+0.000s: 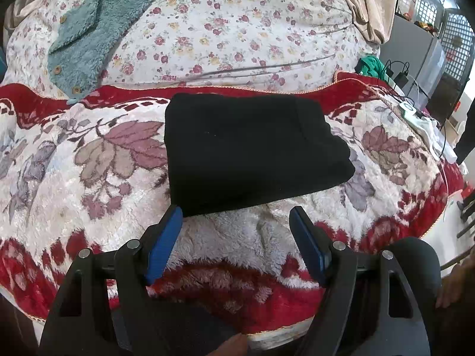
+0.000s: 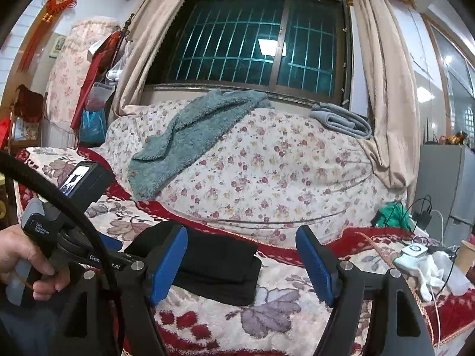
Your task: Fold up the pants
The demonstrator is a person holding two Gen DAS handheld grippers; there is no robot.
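Observation:
The black pants (image 1: 249,151) lie folded into a compact rectangle on the red and white floral blanket (image 1: 89,154). My left gripper (image 1: 236,216) is open and empty, its blue pads just short of the pants' near edge. In the right wrist view the folded pants (image 2: 219,264) lie low at the centre, partly hidden behind the left blue pad. My right gripper (image 2: 242,237) is open and empty, held above the blanket (image 2: 282,305). The left gripper's body (image 2: 74,207), held in a hand, shows at the left of that view.
A teal fleece jacket (image 1: 86,29) lies on a floral quilt pile (image 1: 237,29) behind the pants. A folded grey towel (image 2: 341,118) sits by the window. Cables, a white device (image 2: 414,250) and white cloth lie at the bed's right edge, by a grey cabinet (image 2: 448,178).

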